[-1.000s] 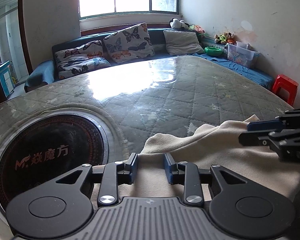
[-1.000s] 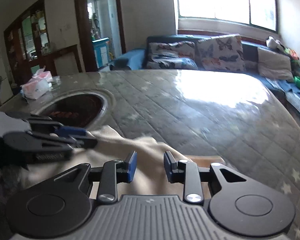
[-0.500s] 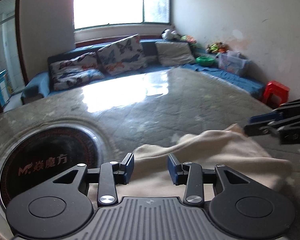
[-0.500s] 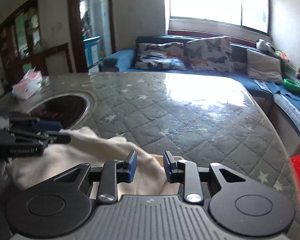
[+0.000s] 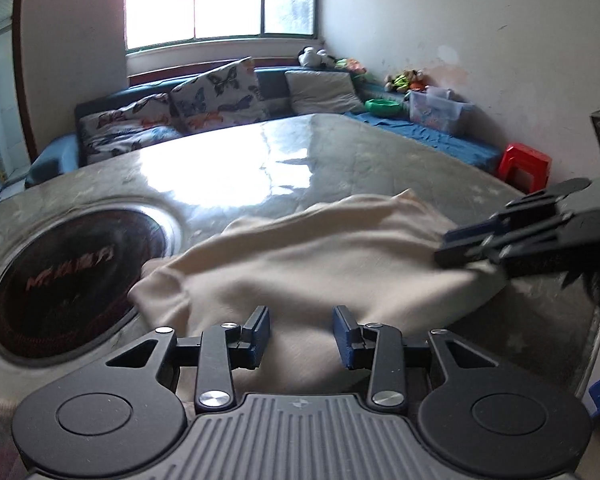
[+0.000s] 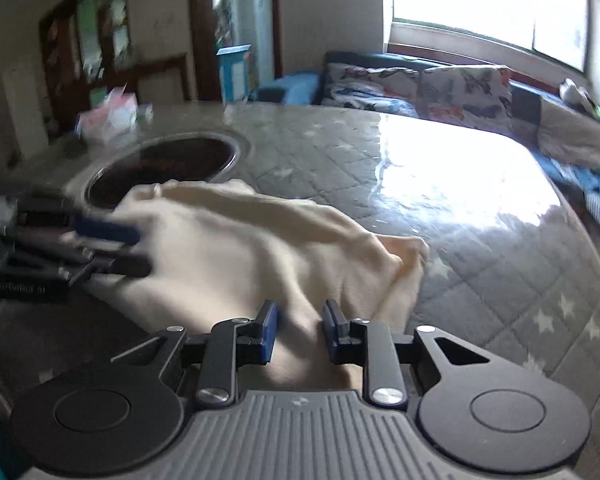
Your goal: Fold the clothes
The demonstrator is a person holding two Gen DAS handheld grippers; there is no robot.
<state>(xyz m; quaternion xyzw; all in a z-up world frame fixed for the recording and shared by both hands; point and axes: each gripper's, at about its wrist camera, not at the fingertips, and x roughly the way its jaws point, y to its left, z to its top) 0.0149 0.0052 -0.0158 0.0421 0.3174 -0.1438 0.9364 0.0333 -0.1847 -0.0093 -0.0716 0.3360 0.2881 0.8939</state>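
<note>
On the quilted table cover (image 5: 340, 160), under a shiny clear sheet, a cream cloth (image 5: 312, 256) is spread in a soft, rumpled heap. It is laid near the front edge of the table, and one end of it is draped over the rim of the round black cooktop (image 5: 76, 276) that is set into the table. Red letters are seen on the cooktop.

The left gripper (image 5: 301, 334) is held low over the near edge of the cream cloth. Its blue-tipped jaws are spread apart, and cloth is seen in the gap between them, but nothing is pinched. The right gripper (image 6: 299, 330) is held over the other end of the same cloth. Its jaws are apart too, with cloth seen between them and no squeeze on it. In the left view, the right gripper is seen from the side at the right end of the cloth, a bit blurred.

Behind the table, a blue sofa (image 5: 60, 156) with butterfly pillows (image 5: 216, 96) is set under a bright window (image 5: 220, 0). A red stool (image 5: 526, 162) is placed by the wall, and a pink packet (image 6: 108, 116) is left on the far corner of the table
</note>
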